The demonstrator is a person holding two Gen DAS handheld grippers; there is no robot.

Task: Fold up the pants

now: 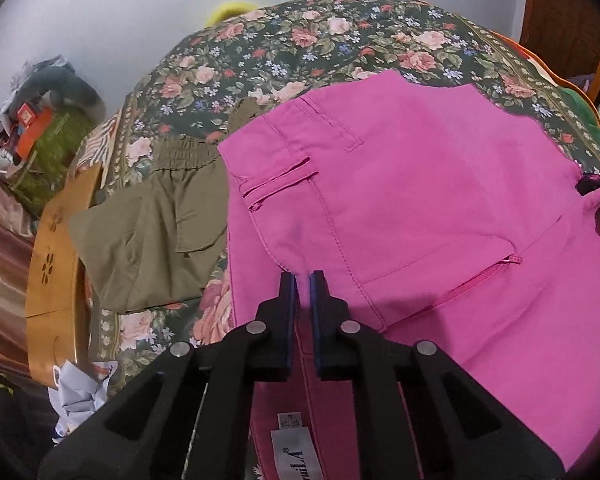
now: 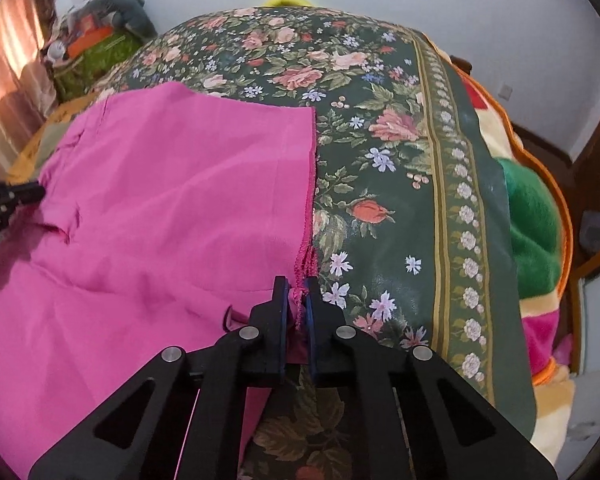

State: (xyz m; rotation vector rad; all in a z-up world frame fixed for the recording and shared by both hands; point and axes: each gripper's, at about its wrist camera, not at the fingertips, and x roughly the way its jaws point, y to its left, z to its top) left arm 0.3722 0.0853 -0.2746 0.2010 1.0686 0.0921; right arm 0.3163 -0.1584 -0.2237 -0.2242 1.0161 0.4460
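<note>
Pink pants [image 1: 420,184] lie spread on a floral bedspread [image 1: 300,40], waistband and label toward me in the left wrist view. My left gripper [image 1: 303,280] is shut on the pants at the waistband end, near a back pocket. In the right wrist view the pants [image 2: 160,200] lie to the left, their hemmed edge running down the middle. My right gripper [image 2: 296,286] is shut on that hem edge at its near corner. The left gripper's tip [image 2: 24,194] shows at the far left edge.
Olive green pants [image 1: 160,232] lie folded to the left of the pink ones. A wooden footboard [image 1: 56,264] runs along the bed's left side. Clutter [image 1: 32,128] sits beyond it. A colourful fleece blanket [image 2: 536,232] lies at the bed's right edge.
</note>
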